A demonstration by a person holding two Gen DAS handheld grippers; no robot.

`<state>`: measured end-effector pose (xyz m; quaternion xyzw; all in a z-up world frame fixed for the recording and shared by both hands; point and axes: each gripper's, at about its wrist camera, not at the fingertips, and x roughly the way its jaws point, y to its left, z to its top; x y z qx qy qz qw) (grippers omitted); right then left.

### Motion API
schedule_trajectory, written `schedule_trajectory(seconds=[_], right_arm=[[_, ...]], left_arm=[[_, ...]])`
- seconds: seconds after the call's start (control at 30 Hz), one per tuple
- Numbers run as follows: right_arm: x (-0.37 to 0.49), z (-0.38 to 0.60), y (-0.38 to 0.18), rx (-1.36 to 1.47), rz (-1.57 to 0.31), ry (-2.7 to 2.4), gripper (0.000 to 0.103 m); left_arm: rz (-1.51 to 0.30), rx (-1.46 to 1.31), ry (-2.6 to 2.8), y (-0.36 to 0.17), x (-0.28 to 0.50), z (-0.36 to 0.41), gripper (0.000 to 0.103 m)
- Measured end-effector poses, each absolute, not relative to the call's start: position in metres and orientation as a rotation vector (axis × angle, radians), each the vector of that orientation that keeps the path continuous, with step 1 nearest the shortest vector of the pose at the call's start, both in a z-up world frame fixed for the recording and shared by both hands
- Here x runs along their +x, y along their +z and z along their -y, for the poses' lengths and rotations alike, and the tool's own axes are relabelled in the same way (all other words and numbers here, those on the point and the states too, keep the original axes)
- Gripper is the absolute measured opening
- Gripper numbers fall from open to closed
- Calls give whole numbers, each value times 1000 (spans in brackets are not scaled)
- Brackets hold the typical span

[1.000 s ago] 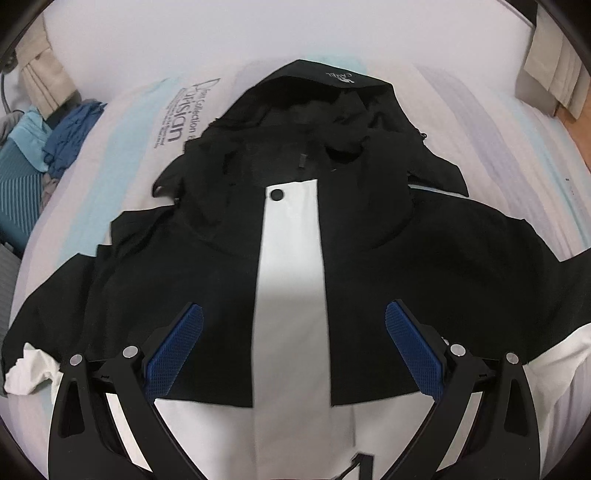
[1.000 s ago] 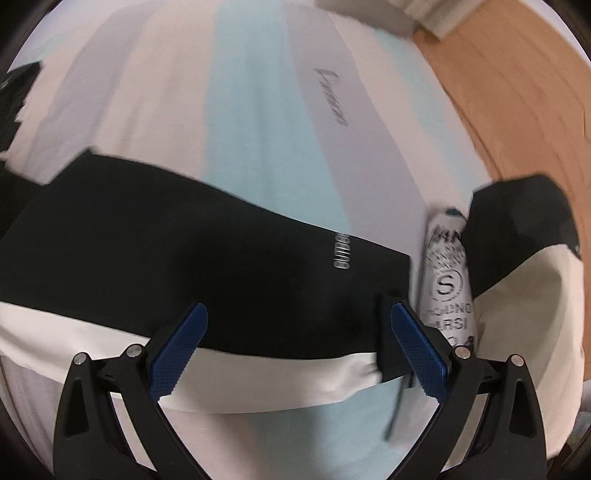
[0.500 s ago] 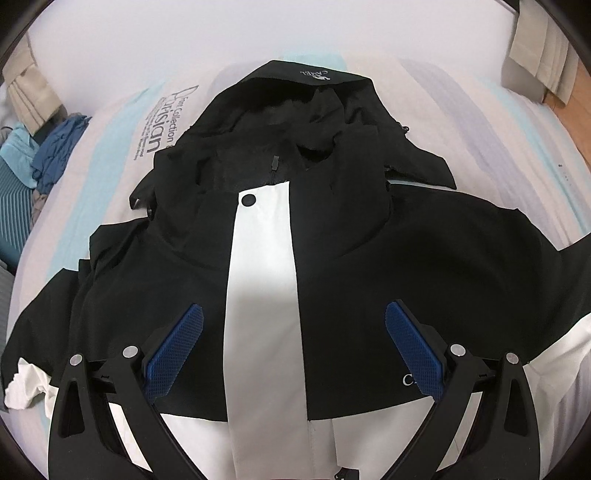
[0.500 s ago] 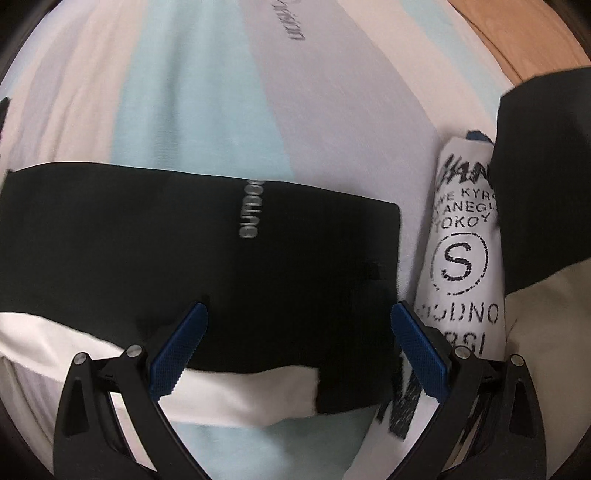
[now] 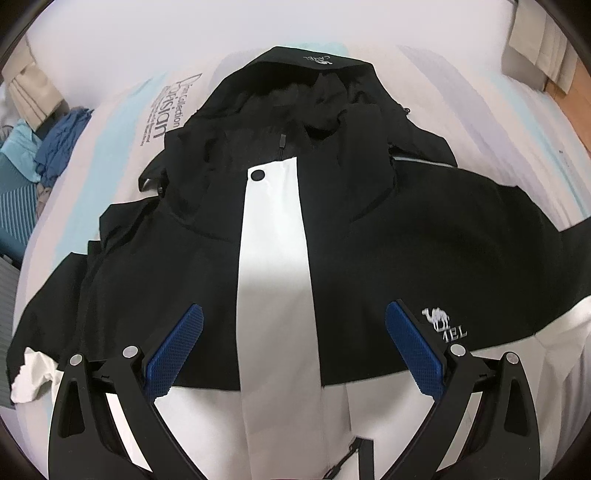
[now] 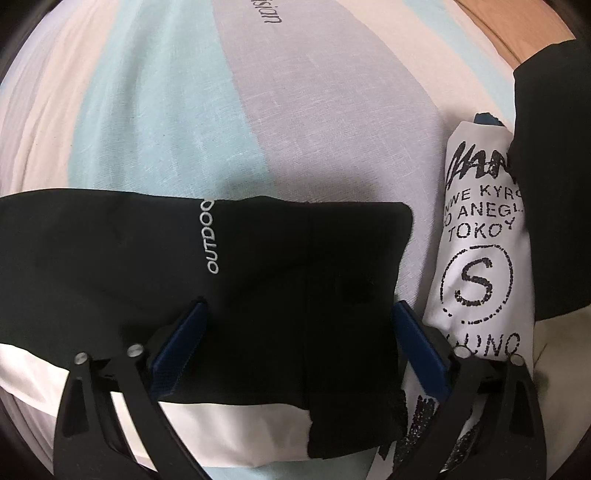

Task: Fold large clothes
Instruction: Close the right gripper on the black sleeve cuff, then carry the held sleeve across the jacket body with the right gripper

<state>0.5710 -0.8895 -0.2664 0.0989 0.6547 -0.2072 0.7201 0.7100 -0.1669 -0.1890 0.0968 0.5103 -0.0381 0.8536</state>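
Note:
A black and white hooded jacket (image 5: 369, 240) lies spread front-up on the striped bed sheet (image 5: 110, 177), hood at the far end. My left gripper (image 5: 293, 347) is open and empty, hovering above the jacket's chest over the white centre strip. In the right wrist view the jacket's sleeve (image 6: 258, 266), black with white "OUTDOOR" lettering and a white lower band, lies flat across the sheet (image 6: 221, 110). My right gripper (image 6: 299, 343) is open, low over the sleeve's cuff end with the cuff lying between its blue pads (image 6: 177, 350); I cannot tell whether they touch it.
A folded white printed garment (image 6: 480, 258) lies just right of the cuff, partly under another black and white garment (image 6: 554, 184). A pile of blue clothes (image 5: 55, 147) sits at the bed's left edge. Beige curtains (image 5: 535, 48) and wooden floor (image 6: 517, 29) are at the right.
The right gripper has moved down and closer to the sleeve cuff, which now lies between its pads. The left gripper shifted slightly over the chest, and the camel logo came into view.

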Motion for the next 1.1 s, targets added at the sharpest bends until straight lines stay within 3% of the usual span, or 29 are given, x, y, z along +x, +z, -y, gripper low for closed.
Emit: schedule_trajectory(seconds=[0.3,0.37,1.1], right_arm=[[582,868,-242,280,-1457,-392,28],[585,855,-237,264,-1459,-392,18],[582,723,-151,417,-1261,-381,14]], left_arm=[[-1060,210,-60,-171,693,166,97],[-1054,216,-52,-166,687,166,97],[-1043,210,18,-131,659,134,97]])
